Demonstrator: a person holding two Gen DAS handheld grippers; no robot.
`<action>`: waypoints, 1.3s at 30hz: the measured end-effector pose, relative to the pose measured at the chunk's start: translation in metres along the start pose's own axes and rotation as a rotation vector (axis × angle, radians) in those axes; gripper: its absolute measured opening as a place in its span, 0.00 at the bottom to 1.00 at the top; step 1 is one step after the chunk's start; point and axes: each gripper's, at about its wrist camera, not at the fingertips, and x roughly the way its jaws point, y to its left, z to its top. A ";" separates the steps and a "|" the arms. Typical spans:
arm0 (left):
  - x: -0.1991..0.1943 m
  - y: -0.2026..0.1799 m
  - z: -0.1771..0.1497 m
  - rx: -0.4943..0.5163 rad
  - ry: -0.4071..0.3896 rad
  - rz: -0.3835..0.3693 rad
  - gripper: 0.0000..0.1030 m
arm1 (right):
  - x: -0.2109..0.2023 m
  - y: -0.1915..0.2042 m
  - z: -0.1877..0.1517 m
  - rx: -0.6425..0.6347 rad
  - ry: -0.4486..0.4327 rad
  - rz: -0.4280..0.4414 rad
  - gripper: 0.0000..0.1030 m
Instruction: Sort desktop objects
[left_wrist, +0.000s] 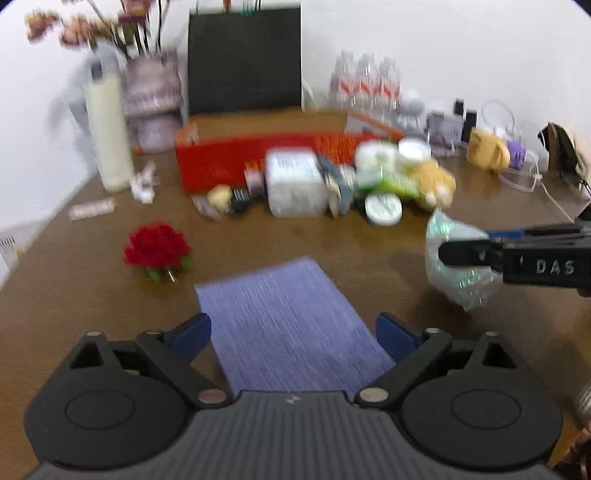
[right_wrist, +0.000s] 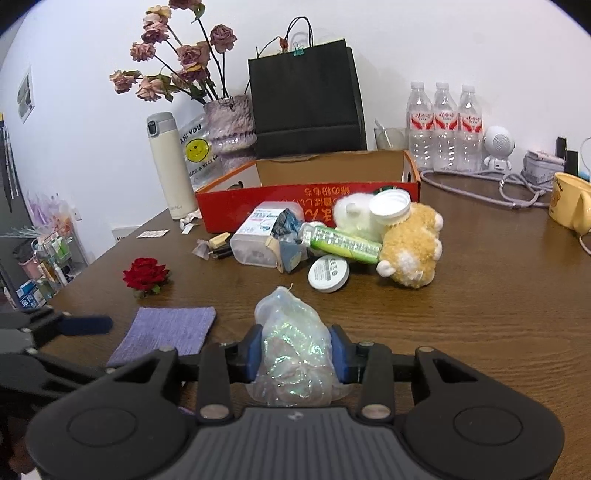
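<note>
The black side of the right gripper has the white letters "DAS" on it. A clear plastic bag with a yellow smiley face says "THANK YOU" on top, partly hidden, and "HAVE A NICE" below, cut off. The red cardboard box has yellow signs on its front, upside down. The three clear water bottles have red labels, too small to read.

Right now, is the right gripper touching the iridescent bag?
Touching: in the right wrist view both blue pads of the right gripper press the iridescent bag.
</note>
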 end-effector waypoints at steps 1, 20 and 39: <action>0.005 0.003 -0.004 -0.016 0.019 -0.013 0.85 | 0.000 0.001 -0.001 -0.003 0.004 0.002 0.36; -0.043 0.025 0.072 -0.016 -0.246 -0.045 0.03 | -0.025 0.003 0.038 -0.047 -0.129 0.001 0.35; 0.243 0.078 0.290 0.239 0.094 -0.028 0.04 | 0.254 -0.116 0.272 -0.005 0.217 -0.194 0.35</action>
